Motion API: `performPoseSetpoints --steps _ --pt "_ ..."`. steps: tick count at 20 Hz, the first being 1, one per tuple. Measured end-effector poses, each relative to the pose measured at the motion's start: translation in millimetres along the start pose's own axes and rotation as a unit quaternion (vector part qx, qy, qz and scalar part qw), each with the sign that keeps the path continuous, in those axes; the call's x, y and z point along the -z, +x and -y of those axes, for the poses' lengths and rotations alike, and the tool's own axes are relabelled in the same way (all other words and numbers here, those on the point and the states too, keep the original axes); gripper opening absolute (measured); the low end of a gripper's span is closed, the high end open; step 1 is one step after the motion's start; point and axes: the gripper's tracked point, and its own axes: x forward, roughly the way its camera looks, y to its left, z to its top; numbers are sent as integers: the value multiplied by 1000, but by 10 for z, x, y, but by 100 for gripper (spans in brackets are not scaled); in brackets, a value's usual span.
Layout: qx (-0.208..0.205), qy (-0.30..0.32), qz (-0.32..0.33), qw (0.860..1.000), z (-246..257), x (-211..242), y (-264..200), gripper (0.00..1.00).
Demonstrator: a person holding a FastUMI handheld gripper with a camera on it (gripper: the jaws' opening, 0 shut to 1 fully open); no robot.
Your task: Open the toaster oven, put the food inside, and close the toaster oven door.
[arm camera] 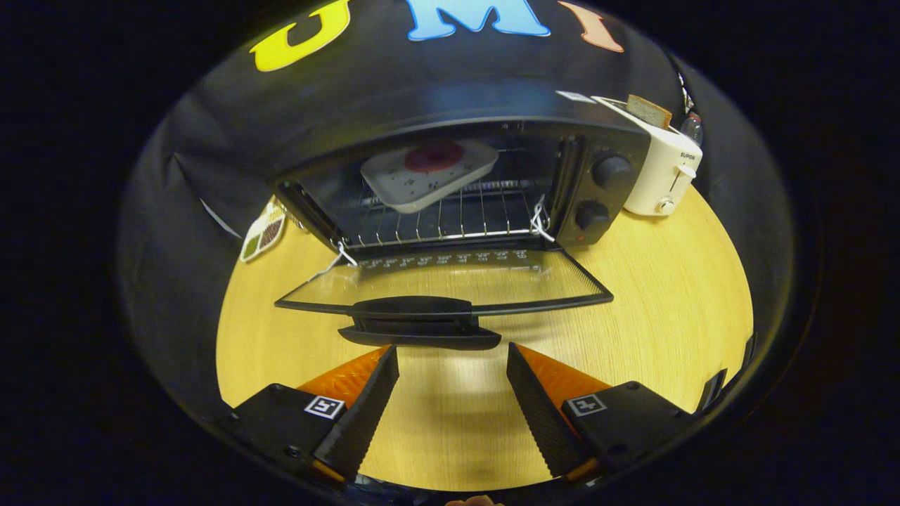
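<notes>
Pale wood-grain tabletop (pixel 668 309), bare between my fingers. My claw (pixel 452 362): released, fingers spread wide, nothing between them, tips just short of the door handle and apart from it.

Door handle (pixel 420 329): black, bar-shaped, just ahead of my fingertips, at the free edge of the door.

Toaster oven door (pixel 450 281): glass panel in a dark frame, swung fully down and lying nearly flat above the tabletop, its hinge side at the oven mouth.

Toaster oven (pixel 464 126): black, beyond the door, cavity open toward me. Wire rack (pixel 450 218) inside. Two round knobs (pixel 610 170) stacked on the control panel at the right of the cavity.

Plate (pixel 427 174): white, rounded-rectangular, speckled, resting on the rack inside the oven, tilted, toward the left and back of the cavity.

Food (pixel 434 156): a dark red round portion on the plate's far half; I cannot tell what kind.

Pop-up toaster (pixel 661 172): cream-white, standing on the tabletop just beside the oven's right side, a slice of bread (pixel 648 110) sticking up from its slot.

Card (pixel 262 235): small, with coloured patches, near the oven's left front corner at the tabletop edge.
</notes>
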Motion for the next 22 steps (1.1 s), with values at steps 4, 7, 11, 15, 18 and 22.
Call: performPoseSetpoints --steps 4,7,11,15,18,22 --pt "9 19 70 997 83 -477 -280 99" --pt "34 -26 158 987 222 -950 -697 99" --pt "72 -60 259 961 480 -1362 -1409 98" --pt "95 -73 343 932 689 -1523 -2170 99" --pt "103 -71 374 919 798 -1445 -2668 98" --pt "110 -87 424 895 1068 -1325 -3288 98"
